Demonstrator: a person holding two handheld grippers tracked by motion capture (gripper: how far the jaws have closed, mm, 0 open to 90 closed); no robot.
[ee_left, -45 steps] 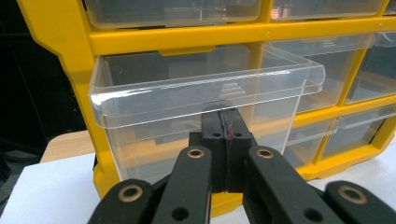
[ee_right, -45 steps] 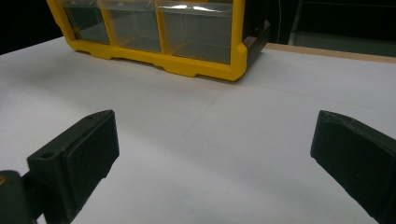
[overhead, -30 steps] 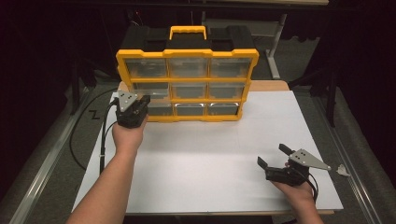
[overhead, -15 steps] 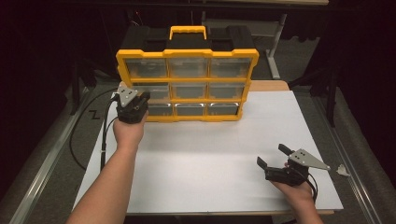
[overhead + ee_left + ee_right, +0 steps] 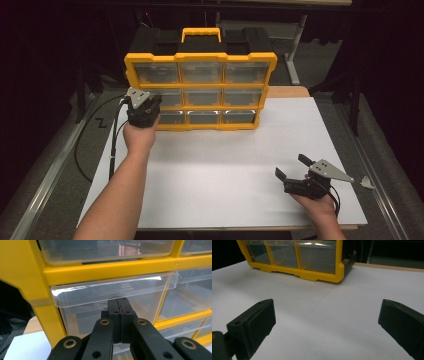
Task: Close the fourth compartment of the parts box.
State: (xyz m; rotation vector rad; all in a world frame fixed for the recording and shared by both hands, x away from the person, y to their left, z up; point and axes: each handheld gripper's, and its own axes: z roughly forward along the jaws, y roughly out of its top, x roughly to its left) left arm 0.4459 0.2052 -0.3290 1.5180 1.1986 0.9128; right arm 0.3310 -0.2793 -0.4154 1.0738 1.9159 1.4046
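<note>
Right gripper (image 5: pixel 327 325) fingers spread wide above white tabletop (image 5: pixel 352 305); yellow drawer cabinet (image 5: pixel 312 267) well beyond, drawers seemingly shut.

I see the organizer (image 5: pixel 200 92) framed in glossy yellow plastic, smooth along its bars. Its drawers (image 5: pixel 110 293) are clear plastic, shiny, catching glare on the lips. My left gripper (image 5: pixel 122 308) looks matt black plastic with brass-coloured rivets. In front of the organizer, the white sheet (image 5: pixel 220 180) reads as matt paper; behind its right end, bare wood (image 5: pixel 287 92) shows.
</note>
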